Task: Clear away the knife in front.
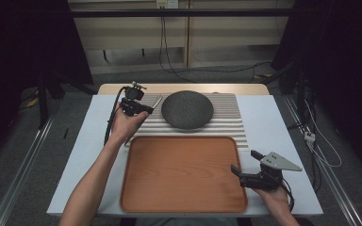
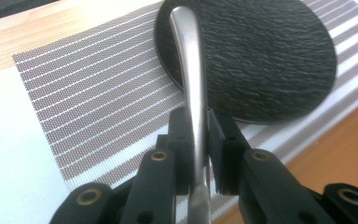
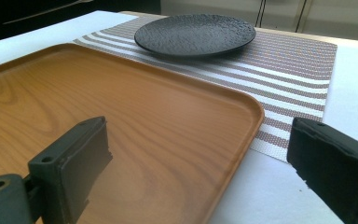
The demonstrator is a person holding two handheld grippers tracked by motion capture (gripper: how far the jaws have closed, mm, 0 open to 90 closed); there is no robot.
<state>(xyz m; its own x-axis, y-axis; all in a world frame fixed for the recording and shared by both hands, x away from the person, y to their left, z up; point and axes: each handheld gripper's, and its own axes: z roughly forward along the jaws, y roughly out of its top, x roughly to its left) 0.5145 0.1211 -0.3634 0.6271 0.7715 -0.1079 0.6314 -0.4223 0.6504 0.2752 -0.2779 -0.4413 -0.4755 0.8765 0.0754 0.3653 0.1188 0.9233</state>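
We see the plate (image 1: 187, 109) on the striped mat (image 1: 226, 123), tray (image 1: 184, 174) in front of the mat, utensil (image 1: 156, 101) just left of the plate.

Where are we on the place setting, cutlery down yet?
Done: the dark plate sits on the striped placemat, and the wooden tray is bare. In hand: the left gripper is clamped on a metal utensil handle, held above the mat beside the plate. Left: setting that utensil down. The right gripper waits open at the tray's right edge.
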